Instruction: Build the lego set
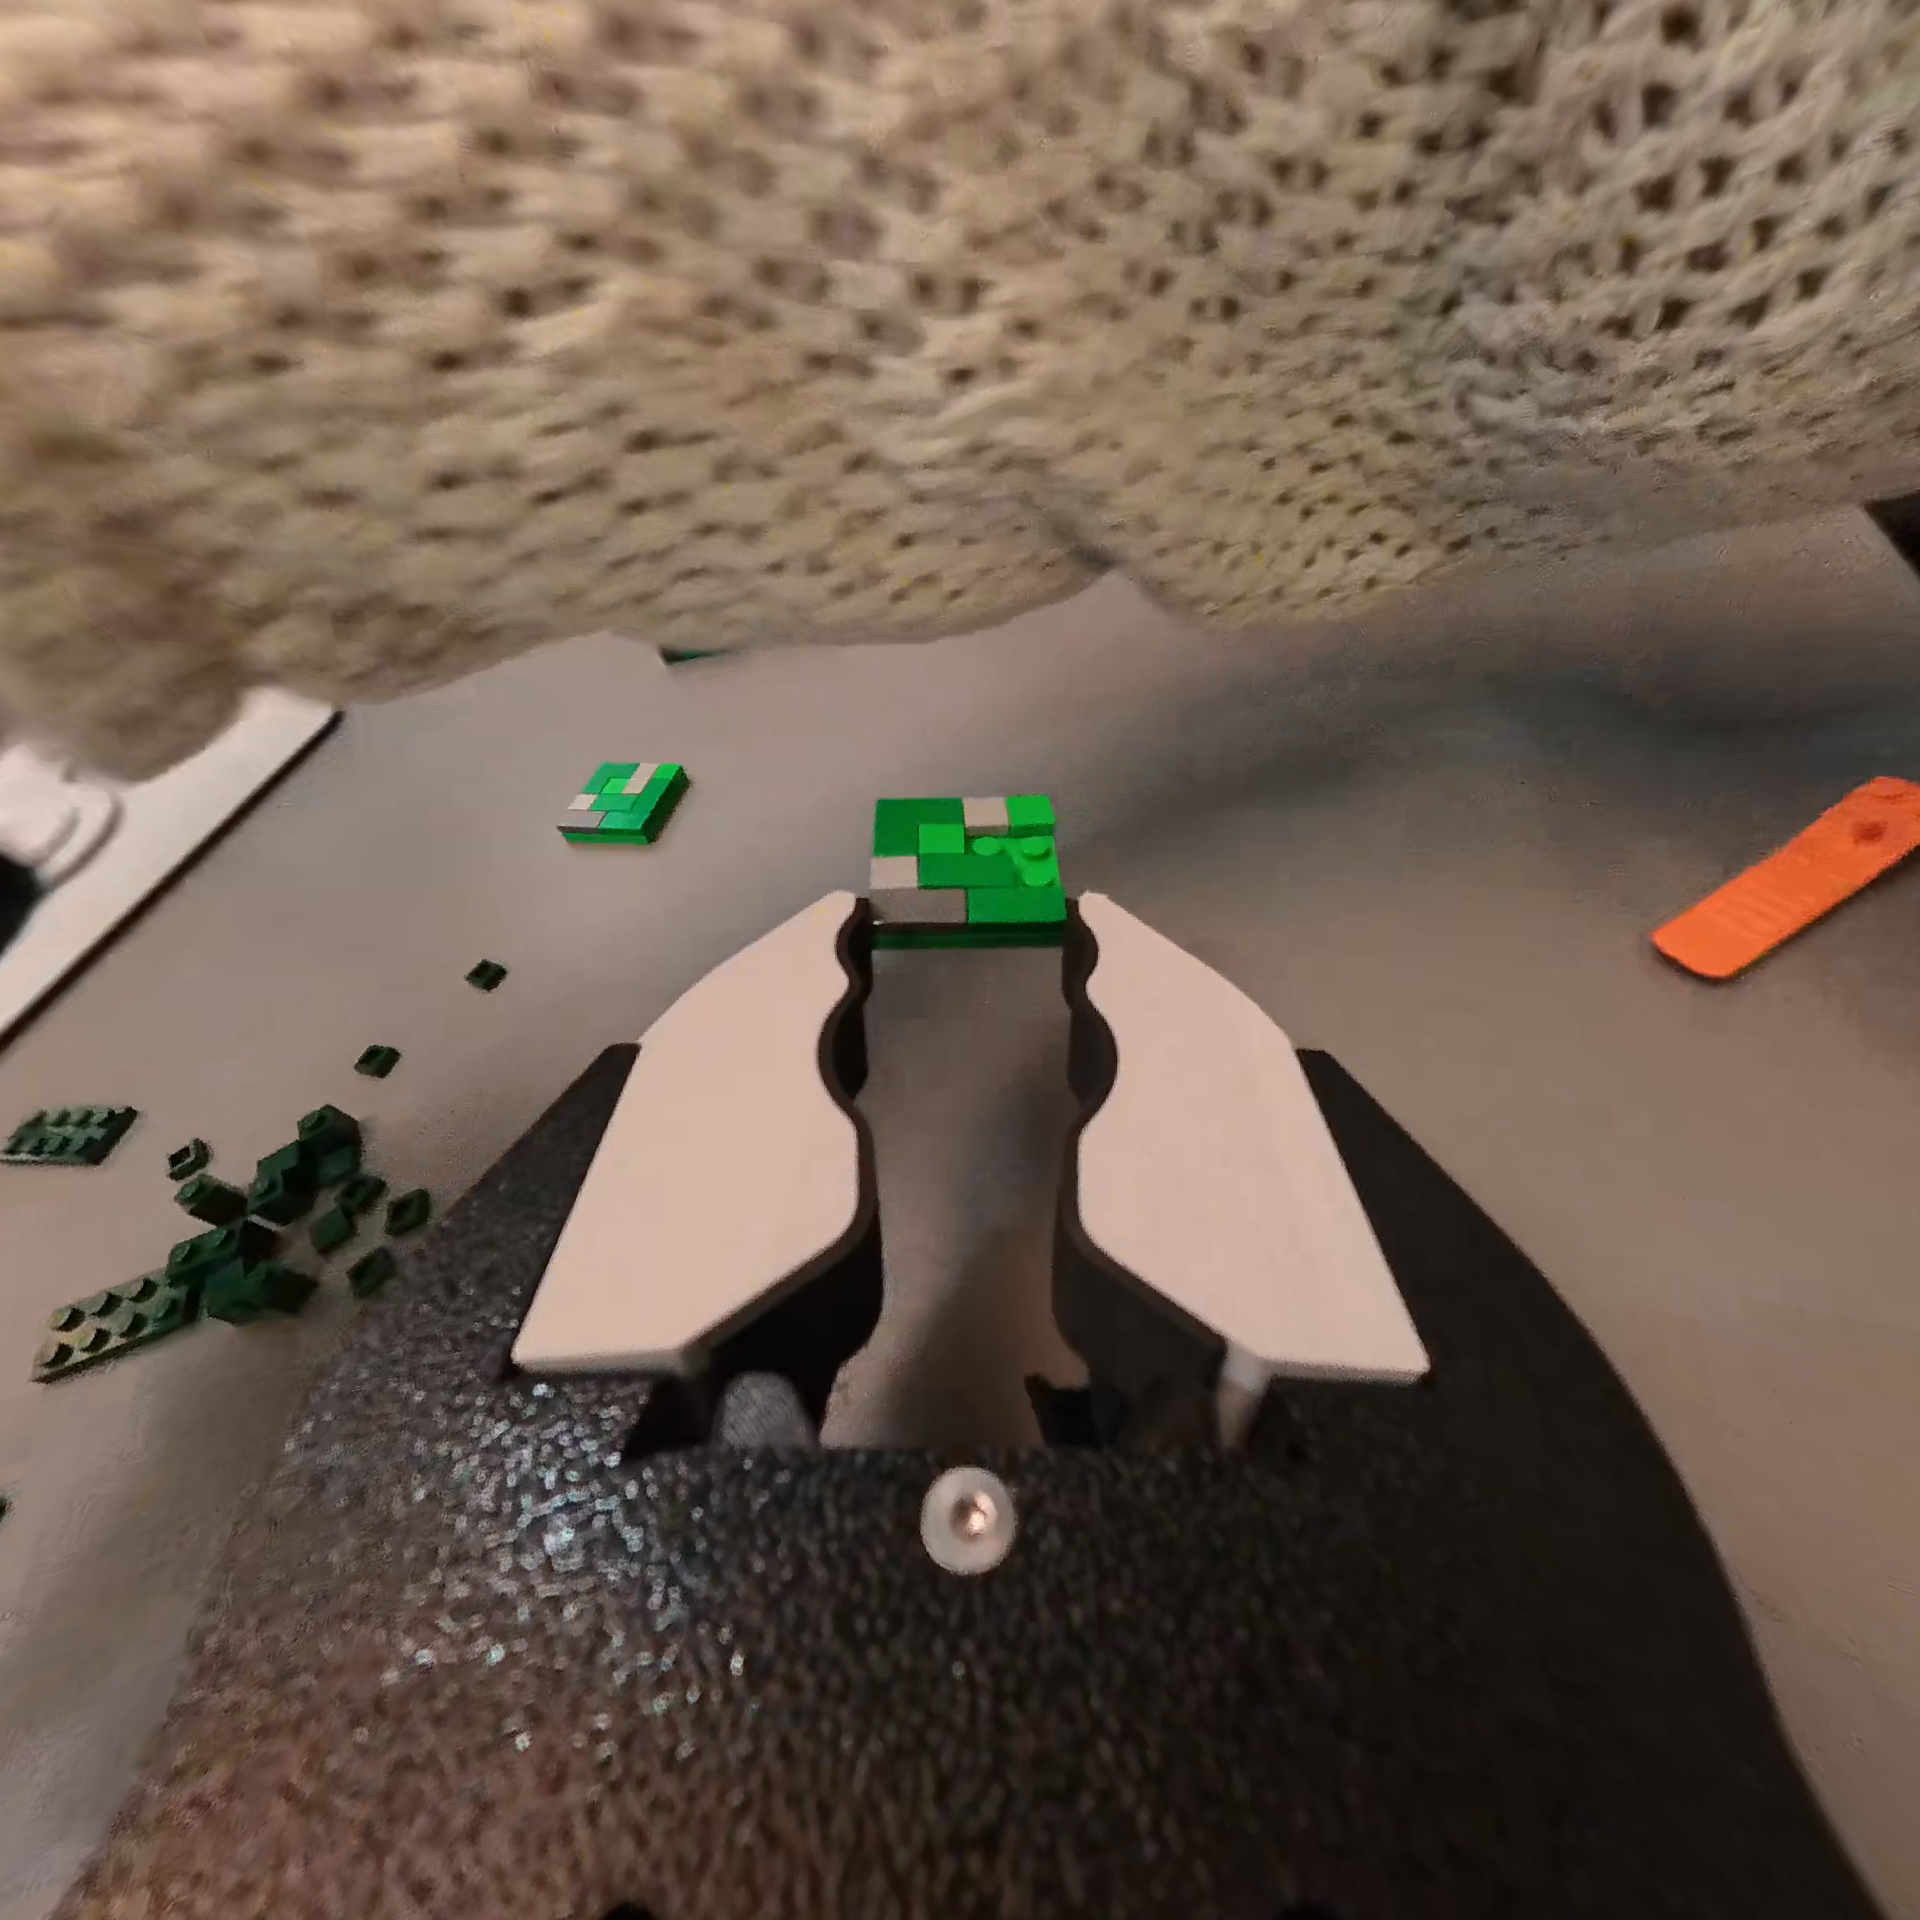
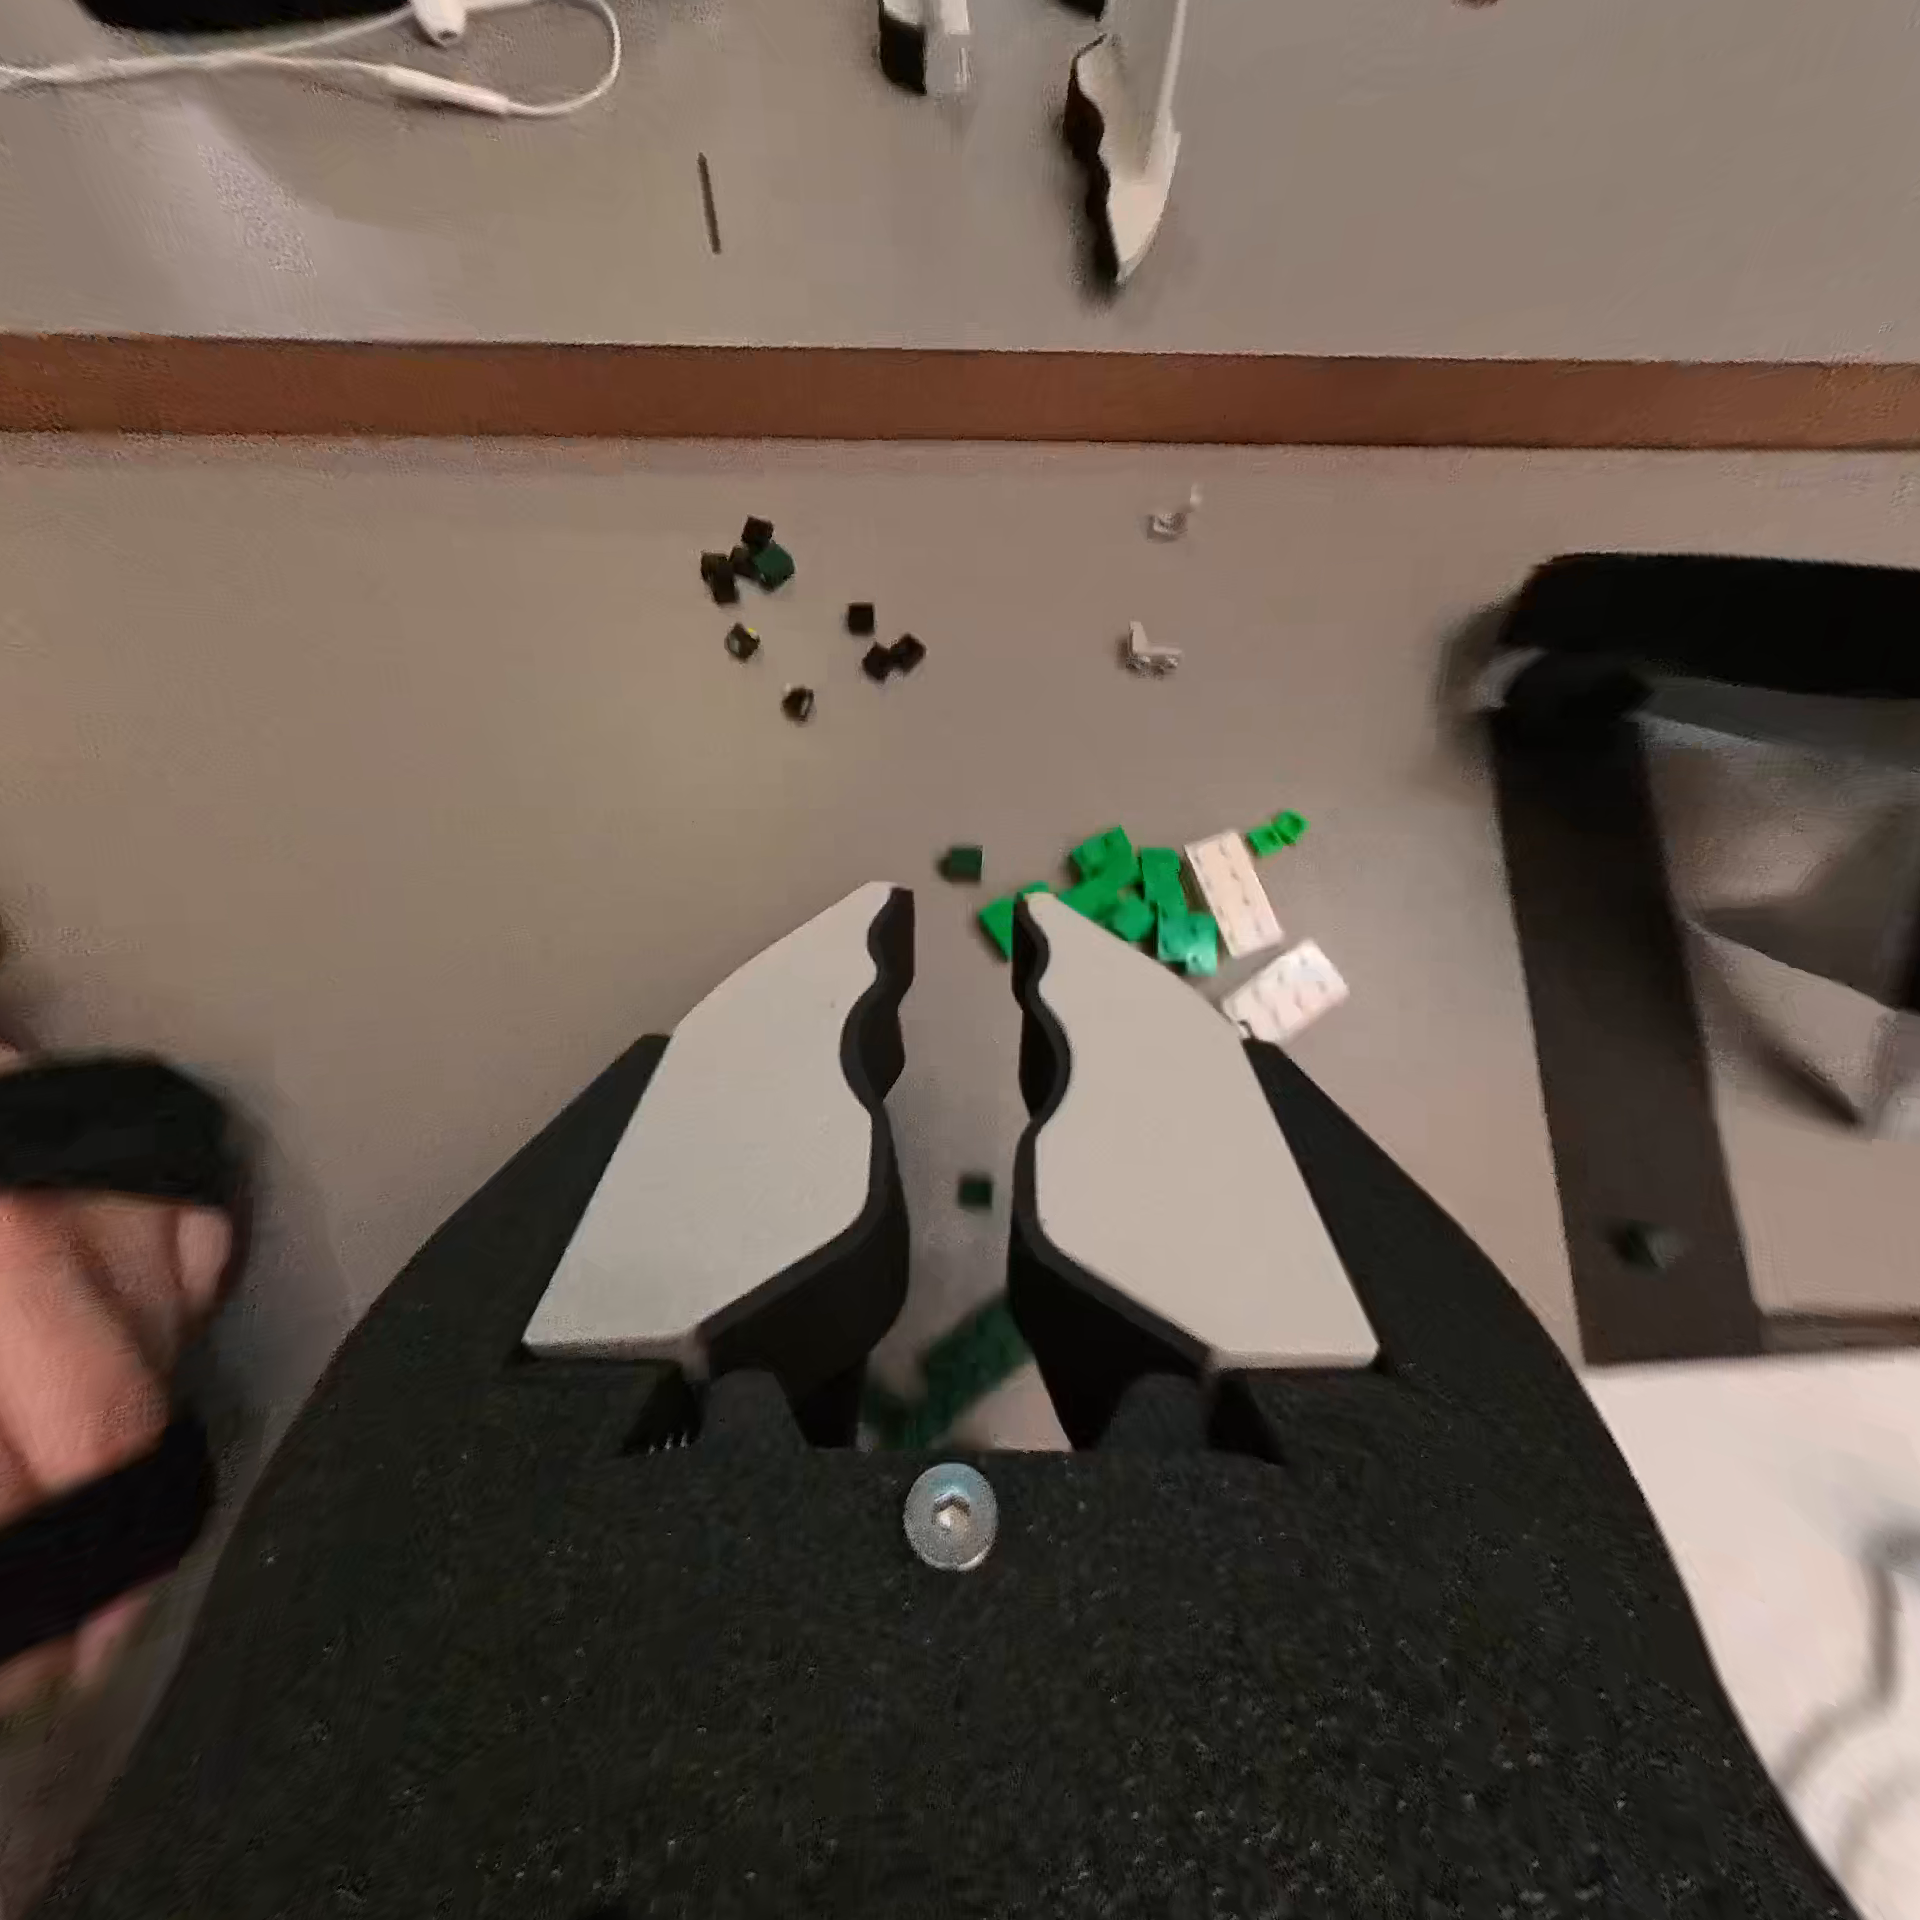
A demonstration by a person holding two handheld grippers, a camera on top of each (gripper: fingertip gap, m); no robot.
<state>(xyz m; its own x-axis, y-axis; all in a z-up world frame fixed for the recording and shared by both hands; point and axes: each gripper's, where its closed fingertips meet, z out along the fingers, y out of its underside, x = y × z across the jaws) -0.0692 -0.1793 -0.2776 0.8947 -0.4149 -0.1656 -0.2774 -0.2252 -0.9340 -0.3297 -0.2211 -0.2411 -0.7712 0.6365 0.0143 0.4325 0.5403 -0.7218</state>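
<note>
- While my left claw [image 1: 966, 914] sits low over the desk [image 1: 1351, 1091], its two tips stand on either side of the near edge of a green and grey plate build [image 1: 966, 862]; the fingers [image 1: 727, 1143] look to be pinching it, though the contact itself is hard to make out.
- A second, smaller build [image 1: 623, 802] of the same colours lies flat on the desk, to the left and a bit farther off, well apart from the first.
- Dark green pieces [image 1: 239, 1236] lie scattered at my near left, some plates and some small bricks.
- An orange wedge tool [image 1: 1797, 878] rests on the desk at the right.
- A knitted sleeve [image 1: 935, 312] fills the whole upper part of the left view.
- My right claw [image 2: 964, 909] hangs above the desk with a narrow gap between its tips and nothing in it.
- Just beyond its right tip lies a heap of bright green pieces [image 2: 1132, 899] with two white plates [image 2: 1257, 940] touching it.
- Farther out, small black pieces [image 2: 800, 623] are strewn about, and two tiny light grey bits [image 2: 1151, 651] lie to their right.
- One dark green stud piece [image 2: 974, 1192] shows on the desk between the right claw's fingers.
- White earphones [image 2: 457, 73] lie at the far left.
</note>
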